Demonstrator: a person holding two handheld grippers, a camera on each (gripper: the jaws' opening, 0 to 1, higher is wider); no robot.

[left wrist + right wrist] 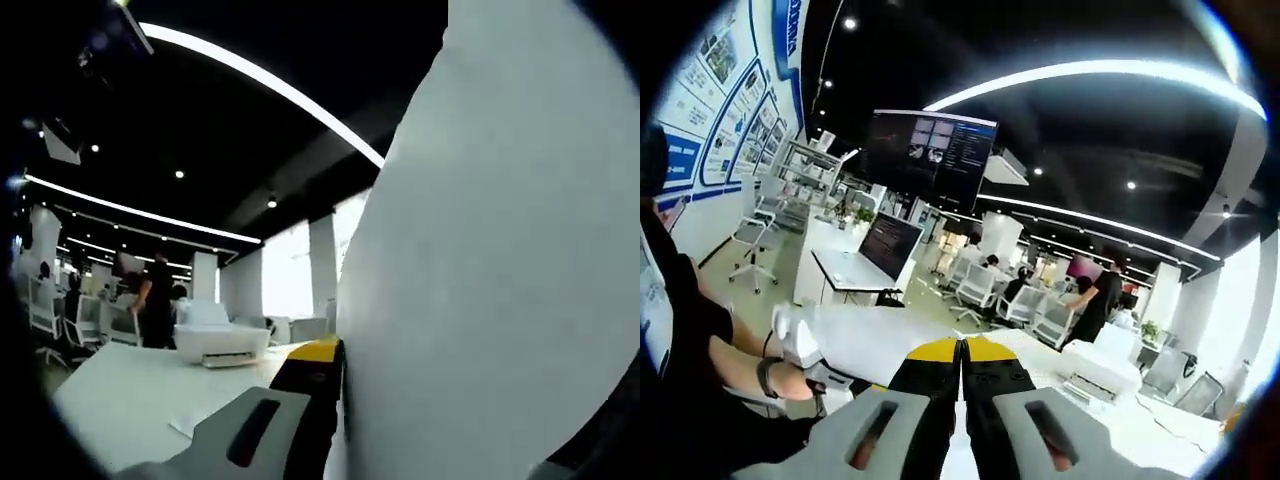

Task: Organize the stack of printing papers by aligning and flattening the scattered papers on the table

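In the left gripper view I see a large white sheet of paper (pixel 500 260) standing on edge and covering the right half of the frame, from the top down to the bottom. My left gripper (pixel 335 400) rises from the bottom centre; one grey jaw with a yellow and black tip lies flat against the paper's left face, and the other jaw is hidden behind the sheet, so I take it as pinching the paper. To the lower left is a white table (pixel 130 395), and a white printer (pixel 220 342) sits on its far end, left of centre. A person in dark clothes (pixel 155 300) stands behind the printer at mid left. In the right gripper view my right gripper (pixel 962 365) comes up from the bottom centre with its two grey jaws pressed together, yellow tips touching, and I cannot make out anything between them. A white table (pixel 880 340) lies beyond the tips, and a dark monitor (pixel 930 150) hangs in the upper centre.
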